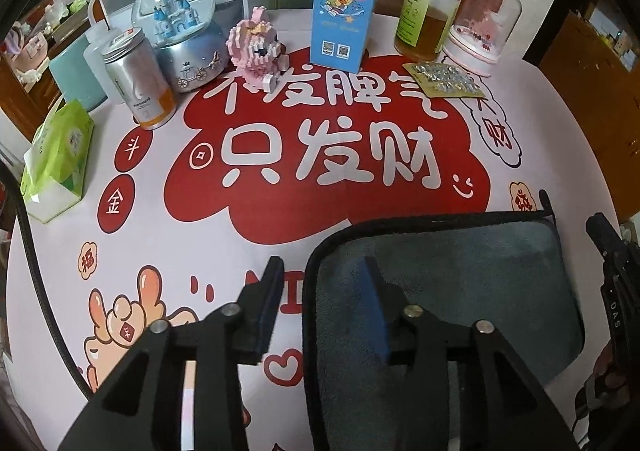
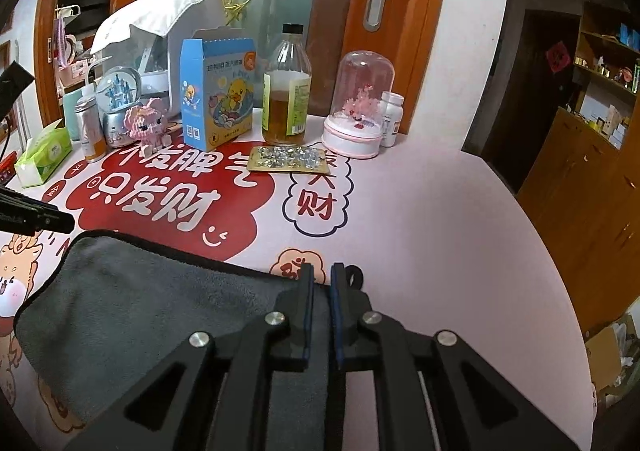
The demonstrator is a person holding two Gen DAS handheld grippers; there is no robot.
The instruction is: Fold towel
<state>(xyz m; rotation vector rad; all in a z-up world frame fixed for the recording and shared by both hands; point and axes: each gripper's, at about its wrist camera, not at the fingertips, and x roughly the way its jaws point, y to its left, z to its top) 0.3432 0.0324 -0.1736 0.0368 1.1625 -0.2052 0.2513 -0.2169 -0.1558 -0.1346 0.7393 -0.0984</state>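
Towel: soft, limp, light; I'd grip its 12 o'clock hem corners. Left gripper spread wide. Right gripper narrow; hold on the corner unclear.

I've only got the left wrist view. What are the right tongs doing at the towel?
Observer: The right tongs sit at the far corner of the towel, beside its hanging loop, jaws narrowed to a slit.
Operator: Gripping cloth?
Observer: Cannot tell; the slit doesn't show whether cloth is inside.
Operator: Anything past the pink dome?
Observer: A white pill bottle stands just right of the dome.
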